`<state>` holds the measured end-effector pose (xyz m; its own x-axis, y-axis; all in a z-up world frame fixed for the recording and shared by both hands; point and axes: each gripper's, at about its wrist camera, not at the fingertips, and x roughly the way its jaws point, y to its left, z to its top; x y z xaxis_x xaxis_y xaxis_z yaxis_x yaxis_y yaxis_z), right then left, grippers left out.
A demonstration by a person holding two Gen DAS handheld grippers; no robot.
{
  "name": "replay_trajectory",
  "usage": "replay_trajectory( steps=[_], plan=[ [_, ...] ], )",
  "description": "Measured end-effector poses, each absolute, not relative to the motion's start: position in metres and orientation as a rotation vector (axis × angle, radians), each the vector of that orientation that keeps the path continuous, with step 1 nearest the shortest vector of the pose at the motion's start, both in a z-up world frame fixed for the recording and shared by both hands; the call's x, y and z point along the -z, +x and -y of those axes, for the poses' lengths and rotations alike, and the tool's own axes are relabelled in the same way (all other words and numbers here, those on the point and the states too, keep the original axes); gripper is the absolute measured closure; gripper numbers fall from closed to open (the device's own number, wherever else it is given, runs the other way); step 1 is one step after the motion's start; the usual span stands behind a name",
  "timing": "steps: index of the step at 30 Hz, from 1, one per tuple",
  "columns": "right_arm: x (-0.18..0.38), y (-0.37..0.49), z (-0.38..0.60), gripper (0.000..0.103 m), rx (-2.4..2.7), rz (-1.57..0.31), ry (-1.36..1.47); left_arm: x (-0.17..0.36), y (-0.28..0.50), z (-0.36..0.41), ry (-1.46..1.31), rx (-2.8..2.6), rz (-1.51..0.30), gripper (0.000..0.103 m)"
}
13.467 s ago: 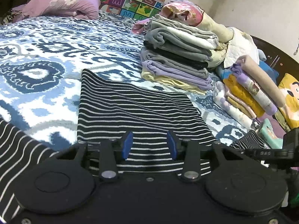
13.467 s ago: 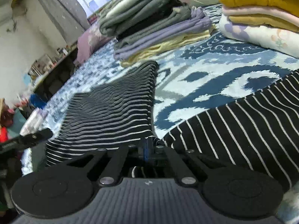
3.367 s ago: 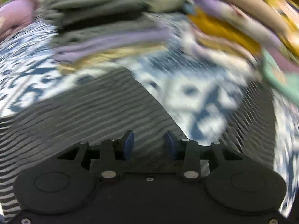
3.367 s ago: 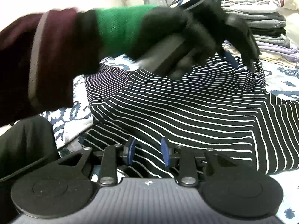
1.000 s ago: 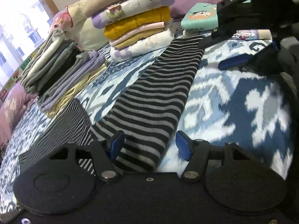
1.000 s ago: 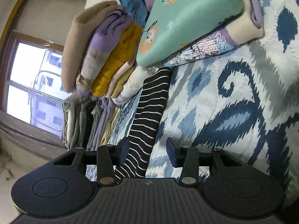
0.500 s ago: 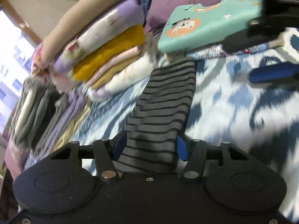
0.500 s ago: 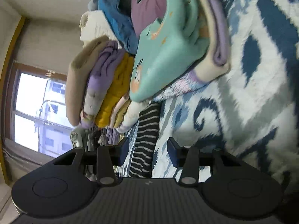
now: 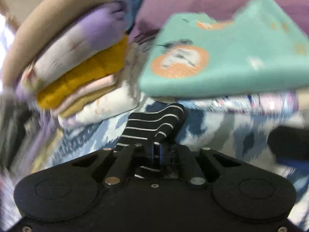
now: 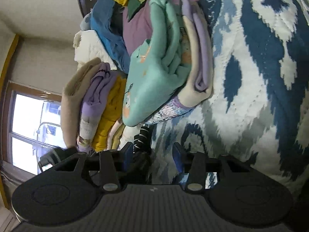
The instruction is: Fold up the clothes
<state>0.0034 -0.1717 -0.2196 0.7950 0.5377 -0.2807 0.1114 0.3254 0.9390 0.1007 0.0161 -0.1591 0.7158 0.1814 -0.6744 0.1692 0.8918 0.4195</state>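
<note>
Change: left gripper, jaws apart around the sleeve 1 second ago, now pinches it.
Left gripper: tilted downward, jaws pressed together on the black, white-striped knit sleeve.
Sleeve: lying on the blue-and-white patterned bedspread, its cuff just below the folded mint-green printed garment.
Right gripper: rolled sideways, jaws spread, pads clear of the sleeve end.
</note>
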Motion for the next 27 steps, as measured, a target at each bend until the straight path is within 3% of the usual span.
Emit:
replay_trajectory(
  steps=[8, 14, 20, 27],
  plan=[
    [0.19, -0.012, 0.136, 0.055, -0.403, -0.577, 1.001, 0.077, 0.064, -0.111, 0.113, -0.032, -0.684, 0.1],
    [0.152, -0.045, 0.042, 0.054, -0.686, -0.54, 0.57, 0.025, 0.013, -0.192, -0.075, -0.108, -0.577, 0.1],
    [0.146, -0.08, -0.036, 0.046, -0.834, -0.546, 0.195, 0.001, -0.039, -0.244, -0.144, -0.197, -0.497, 0.1],
    [0.156, -0.103, -0.077, 0.045, -0.88, -0.541, -0.021, -0.012, -0.08, -0.293, -0.184, -0.258, -0.447, 0.1]
  ],
)
